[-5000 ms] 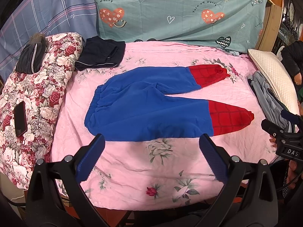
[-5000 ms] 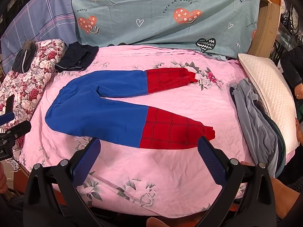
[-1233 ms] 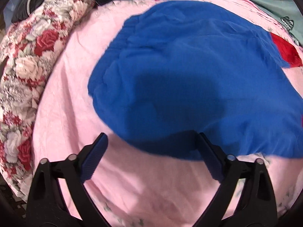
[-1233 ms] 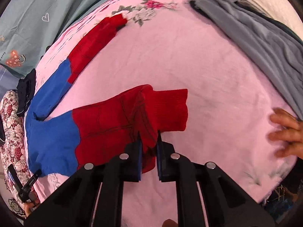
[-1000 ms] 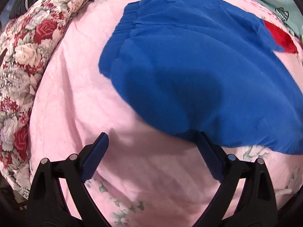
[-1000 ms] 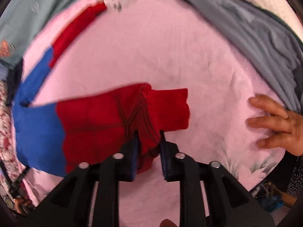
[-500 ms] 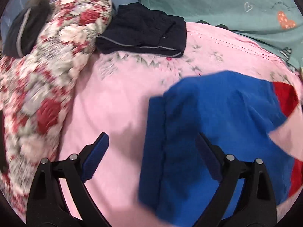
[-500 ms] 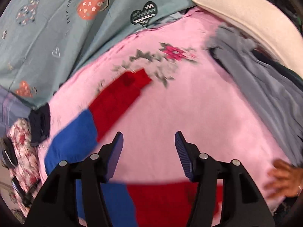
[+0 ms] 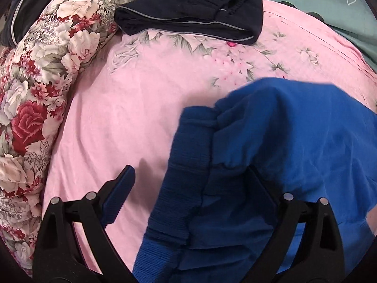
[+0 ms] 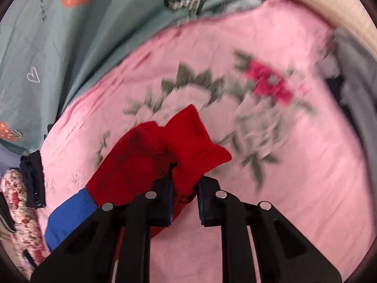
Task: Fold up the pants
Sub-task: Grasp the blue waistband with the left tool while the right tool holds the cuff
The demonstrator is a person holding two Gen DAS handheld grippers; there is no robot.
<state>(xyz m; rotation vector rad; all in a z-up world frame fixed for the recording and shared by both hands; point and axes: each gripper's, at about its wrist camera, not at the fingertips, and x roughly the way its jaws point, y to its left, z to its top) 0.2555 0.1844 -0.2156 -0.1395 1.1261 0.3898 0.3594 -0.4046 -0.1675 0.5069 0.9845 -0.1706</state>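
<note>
- Nearest the right gripper (image 10: pixel 185 202), the red cuff (image 10: pixel 188 141) of the pants (image 9: pixel 282 153) sits pinched between jaws that have just been closing; blur makes it hard to say how much cloth they caught.
- Beside that cuff, toward the blue part, the red leg bunches on the pink bedsheet (image 10: pixel 294 165). My advice: carry it low and steady so the one leg lands square on the other.
- Over at the waistband (image 9: pixel 188 165), the left gripper (image 9: pixel 188 188) stands spread wide, its jaws having just opened further, and the blue cloth lies between them unpinched.
- Beyond the waistband, well apart, a dark folded garment (image 9: pixel 188 11) rests by a floral cushion (image 9: pixel 47 70).
</note>
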